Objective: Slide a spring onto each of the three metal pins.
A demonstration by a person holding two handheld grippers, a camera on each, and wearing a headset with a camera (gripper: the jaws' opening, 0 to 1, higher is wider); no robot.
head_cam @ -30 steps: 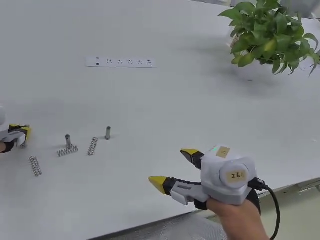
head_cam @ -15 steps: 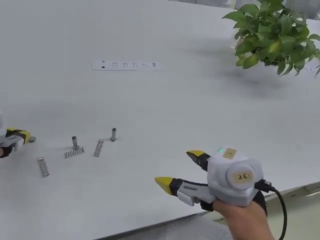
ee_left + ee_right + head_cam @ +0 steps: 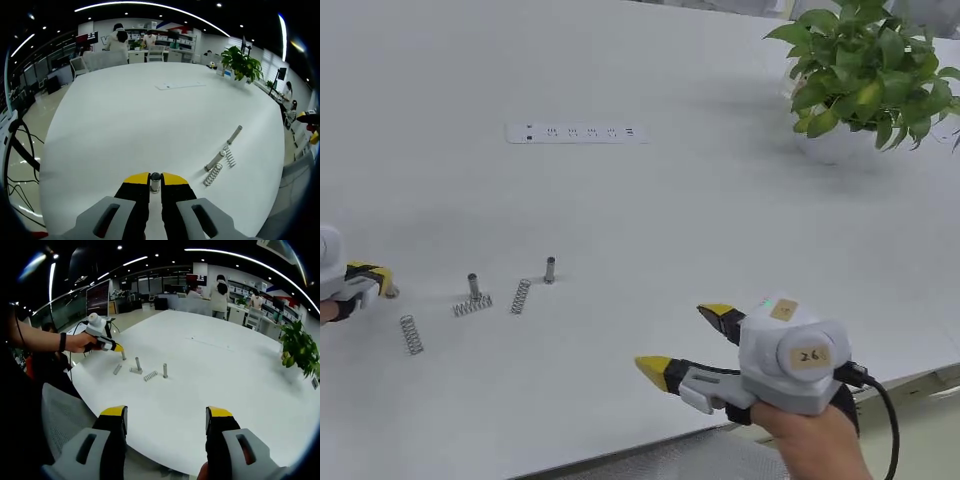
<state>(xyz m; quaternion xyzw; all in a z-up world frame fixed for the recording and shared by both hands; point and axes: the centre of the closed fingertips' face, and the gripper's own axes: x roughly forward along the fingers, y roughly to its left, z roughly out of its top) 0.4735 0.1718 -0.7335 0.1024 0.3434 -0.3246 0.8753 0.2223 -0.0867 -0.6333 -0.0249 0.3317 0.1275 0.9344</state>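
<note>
My left gripper (image 3: 155,179) is shut on a short metal pin (image 3: 155,182) that stands upright on the white table. In the head view the left gripper (image 3: 368,279) is at the far left edge, with that pin (image 3: 390,291) at its tips. Two more pins (image 3: 473,285) (image 3: 550,269) stand to its right. Three springs lie flat: one (image 3: 411,334) near the held pin, one (image 3: 473,306) at the middle pin's foot, one (image 3: 521,296) beside the right pin. My right gripper (image 3: 685,340) hovers open near the front edge with nothing between its jaws.
A white power strip (image 3: 577,133) lies flat farther back on the table (image 3: 720,220). A potted green plant (image 3: 860,70) stands at the back right. The table's front edge (image 3: 620,455) runs just below my right gripper, whose cable (image 3: 885,420) hangs off it.
The head camera has shifted a little, so everything sits slightly to the right and lower. Relative to the pins and springs, neither gripper has visibly moved.
</note>
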